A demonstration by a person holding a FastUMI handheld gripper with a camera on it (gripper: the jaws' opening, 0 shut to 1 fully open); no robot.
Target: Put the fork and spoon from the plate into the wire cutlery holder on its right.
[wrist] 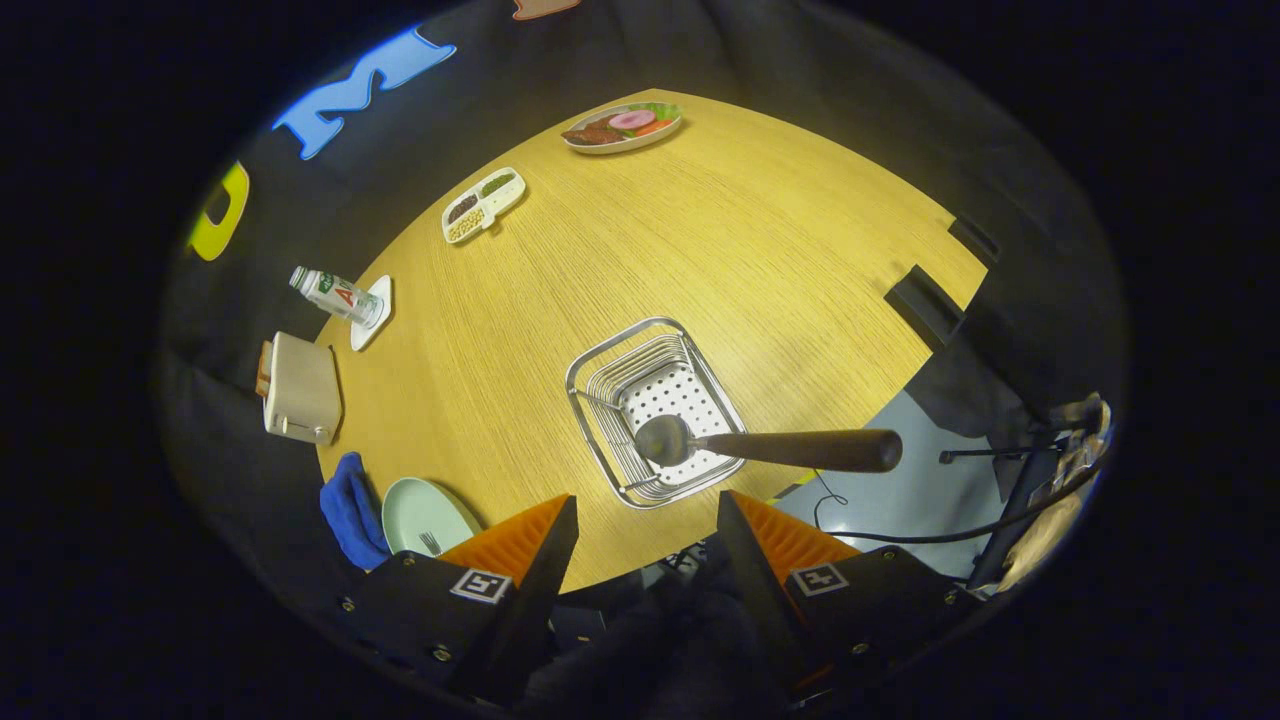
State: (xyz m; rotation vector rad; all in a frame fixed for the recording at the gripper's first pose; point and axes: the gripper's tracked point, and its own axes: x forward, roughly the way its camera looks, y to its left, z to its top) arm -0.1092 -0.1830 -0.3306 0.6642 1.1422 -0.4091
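Observation:
I am looking down from above the wooden table [700,230]. The wire cutlery holder [600,385] stands just beyond my fingers. A spoon [668,440] rests with its bowl inside the holder, and its dark handle [810,450] sticks out over the holder's right rim. To the left of my fingers lies a pale green plate [420,510] with the fork [431,543] on it, partly hidden by the left finger. My gripper [648,530] is open, high over the table's near edge, with nothing between its fingers.
A blue cloth [350,510] lies beside the plate, with a toaster [300,390] and a bottle [335,295] on a white coaster beyond it. A compartment dish [483,205] and a plate of food [622,127] sit far back. Black brackets [925,305] edge the table's right side; cables and a stand [1010,520] lie on the floor.

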